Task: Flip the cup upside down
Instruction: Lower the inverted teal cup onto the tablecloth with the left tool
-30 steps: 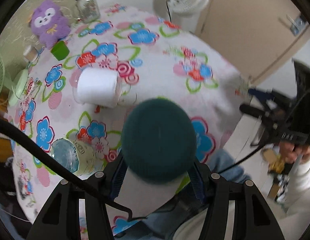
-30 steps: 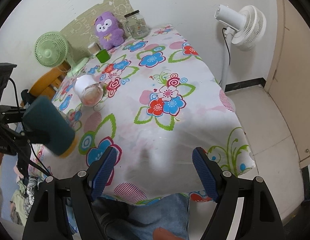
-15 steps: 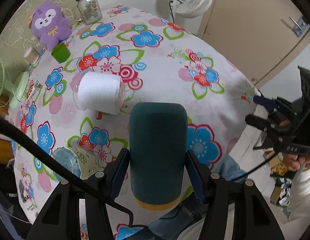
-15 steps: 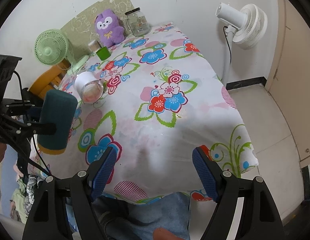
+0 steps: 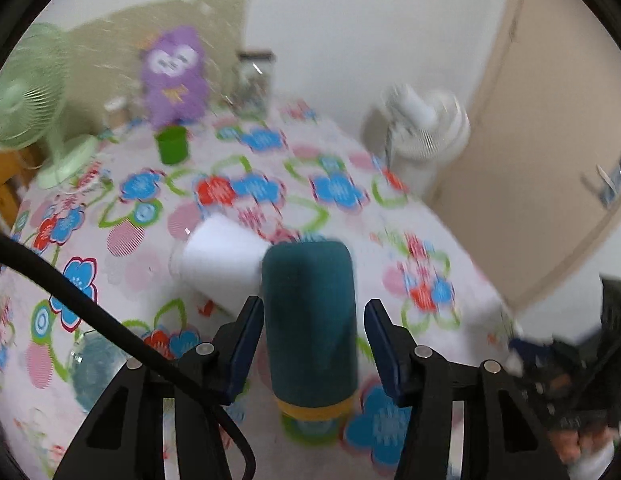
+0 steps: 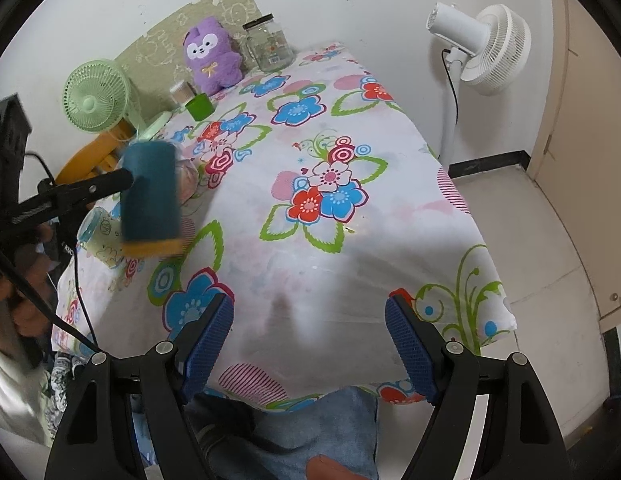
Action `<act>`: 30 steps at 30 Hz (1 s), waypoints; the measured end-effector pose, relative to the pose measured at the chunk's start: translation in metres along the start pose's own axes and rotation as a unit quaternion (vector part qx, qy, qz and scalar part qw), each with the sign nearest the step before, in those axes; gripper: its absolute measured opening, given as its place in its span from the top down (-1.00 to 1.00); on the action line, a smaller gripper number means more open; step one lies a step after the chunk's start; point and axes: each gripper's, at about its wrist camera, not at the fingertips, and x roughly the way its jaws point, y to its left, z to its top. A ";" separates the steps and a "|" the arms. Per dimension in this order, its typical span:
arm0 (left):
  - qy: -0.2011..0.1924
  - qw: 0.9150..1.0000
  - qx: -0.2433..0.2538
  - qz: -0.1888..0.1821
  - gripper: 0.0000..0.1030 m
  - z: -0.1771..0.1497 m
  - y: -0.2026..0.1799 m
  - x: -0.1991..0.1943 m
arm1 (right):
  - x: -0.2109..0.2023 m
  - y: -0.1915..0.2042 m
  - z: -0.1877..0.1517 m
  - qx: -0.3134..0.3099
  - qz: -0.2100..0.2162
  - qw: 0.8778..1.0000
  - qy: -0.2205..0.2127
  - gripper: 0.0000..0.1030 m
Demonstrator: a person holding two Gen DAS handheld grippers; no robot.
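Observation:
A dark teal cup with a yellow rim stands upside down, rim downward, between the fingers of my left gripper, which is shut on it. In the right wrist view the cup hangs blurred just above the left part of the flowered tablecloth, and one black finger of the left gripper presses on its side. Whether the rim touches the cloth I cannot tell. My right gripper is open and holds nothing, over the table's near edge.
A white roll lies on its side just behind the cup. A clear glass lies at the left. At the back stand a small green cup, a purple plush, a jar and a green fan. A white floor fan stands beside the table.
The left gripper has turned the cup from pointing its closed base at the camera to standing rim down, and has lowered it toward the cloth. The right gripper has stayed open and barely moved.

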 end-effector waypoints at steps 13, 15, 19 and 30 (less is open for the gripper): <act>0.050 0.998 0.010 -0.041 -0.65 0.018 -0.007 0.011 | 0.002 0.010 0.003 -0.016 0.004 1.000 -0.002 -0.56; 0.100 0.993 0.010 -0.056 -0.71 0.033 -0.005 0.022 | 0.002 0.010 0.002 -0.016 0.005 1.000 -0.001 -0.56; 0.176 0.984 0.027 -0.027 -0.71 0.055 -0.002 0.048 | 0.001 0.008 0.000 -0.011 0.003 1.000 -0.002 -0.56; 0.257 0.964 0.057 0.041 -0.61 0.051 0.013 0.088 | 0.004 -0.004 -0.001 0.003 0.000 1.000 0.003 -0.56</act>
